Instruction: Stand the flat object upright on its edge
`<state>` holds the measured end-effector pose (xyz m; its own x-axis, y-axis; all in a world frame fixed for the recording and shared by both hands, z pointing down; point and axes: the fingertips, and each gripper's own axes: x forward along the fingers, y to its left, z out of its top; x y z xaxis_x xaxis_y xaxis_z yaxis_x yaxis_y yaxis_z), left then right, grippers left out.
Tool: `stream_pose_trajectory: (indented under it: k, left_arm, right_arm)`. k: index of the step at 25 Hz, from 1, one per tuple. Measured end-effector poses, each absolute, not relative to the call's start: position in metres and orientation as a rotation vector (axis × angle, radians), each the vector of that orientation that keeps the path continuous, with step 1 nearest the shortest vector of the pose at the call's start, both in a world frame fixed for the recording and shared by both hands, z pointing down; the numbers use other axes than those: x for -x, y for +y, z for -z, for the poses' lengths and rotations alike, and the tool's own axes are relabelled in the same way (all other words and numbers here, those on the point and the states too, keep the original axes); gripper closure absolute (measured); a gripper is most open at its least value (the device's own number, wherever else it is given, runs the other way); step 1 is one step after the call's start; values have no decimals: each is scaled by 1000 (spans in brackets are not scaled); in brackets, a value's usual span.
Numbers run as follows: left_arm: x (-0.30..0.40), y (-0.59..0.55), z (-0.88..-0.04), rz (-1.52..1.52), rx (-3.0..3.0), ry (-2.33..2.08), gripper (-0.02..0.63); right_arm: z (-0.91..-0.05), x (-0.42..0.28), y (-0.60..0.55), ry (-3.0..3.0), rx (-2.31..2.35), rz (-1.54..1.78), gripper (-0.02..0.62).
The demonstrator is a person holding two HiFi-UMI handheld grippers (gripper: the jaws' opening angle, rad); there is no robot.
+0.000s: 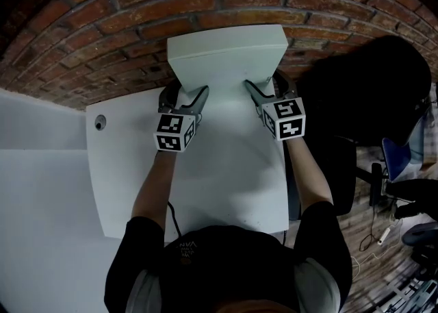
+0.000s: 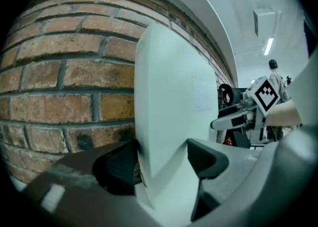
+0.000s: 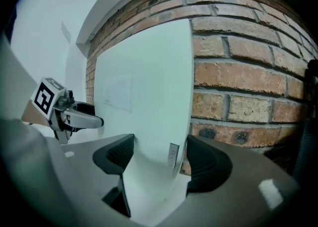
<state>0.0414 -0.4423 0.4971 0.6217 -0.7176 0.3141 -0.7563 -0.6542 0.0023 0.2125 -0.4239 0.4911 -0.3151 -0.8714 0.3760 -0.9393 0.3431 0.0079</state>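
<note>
Your forearms (image 1: 154, 181) reach over the white table (image 1: 226, 174); left gripper (image 1: 185, 96) at 11 o'clock and right gripper (image 1: 269, 90) at 1 each clamp wide-jawed on the white panel (image 1: 229, 58), upright before the brick wall (image 1: 102, 24); squeeze evenly and seat its bottom edge flat

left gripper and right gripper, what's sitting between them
The white flat object, standing upright in front of the brick wall; the left gripper and right gripper each clamp a side edge. The head view shows it.
</note>
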Motion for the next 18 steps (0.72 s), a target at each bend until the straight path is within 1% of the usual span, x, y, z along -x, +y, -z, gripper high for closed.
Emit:
stream_pose_trajectory:
  k: [18]
  left_arm:
    - [-43,-460,-498,-424,-2706,-1267,282]
  right_arm:
    - [-490,-214,-440,-2320,-1646,-276,262]
